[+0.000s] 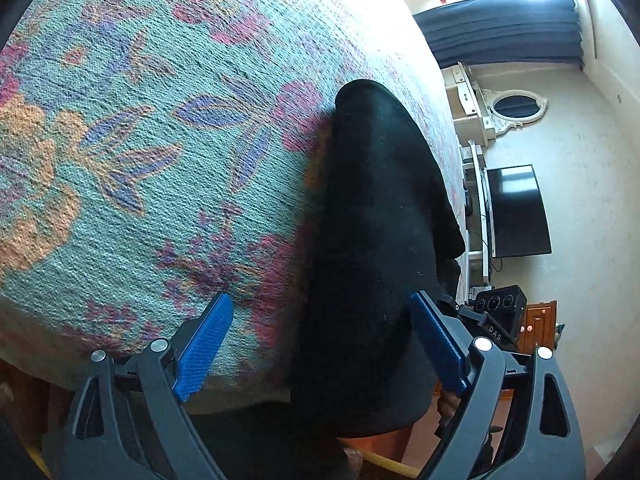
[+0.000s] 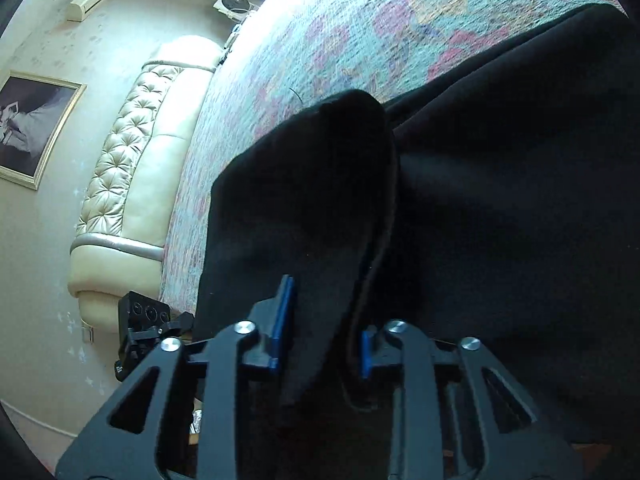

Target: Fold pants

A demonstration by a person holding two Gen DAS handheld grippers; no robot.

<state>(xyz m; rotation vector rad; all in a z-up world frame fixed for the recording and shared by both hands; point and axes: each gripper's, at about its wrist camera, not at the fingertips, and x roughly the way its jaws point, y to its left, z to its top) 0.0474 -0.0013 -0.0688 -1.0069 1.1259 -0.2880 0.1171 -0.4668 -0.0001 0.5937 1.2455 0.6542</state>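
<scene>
Black pants (image 1: 376,216) lie on a floral bedspread (image 1: 132,128), with one end hanging over the near edge of the bed. My left gripper (image 1: 320,336) is open, its blue pads (image 1: 204,348) wide apart, and the near end of the pants passes between them without being pinched. In the right wrist view the pants (image 2: 500,200) spread to the right, and a raised fold of them (image 2: 312,200) runs between the pads of my right gripper (image 2: 324,344). Its jaws stand close together on that fold. The cloth hides most of the right pad.
The bedspread (image 2: 360,28) covers the whole bed. A cream tufted headboard (image 2: 128,168) stands at the left in the right wrist view. A TV (image 1: 516,212), a white dresser with mirror (image 1: 496,112) and dark curtains (image 1: 500,28) lie beyond the bed's right side.
</scene>
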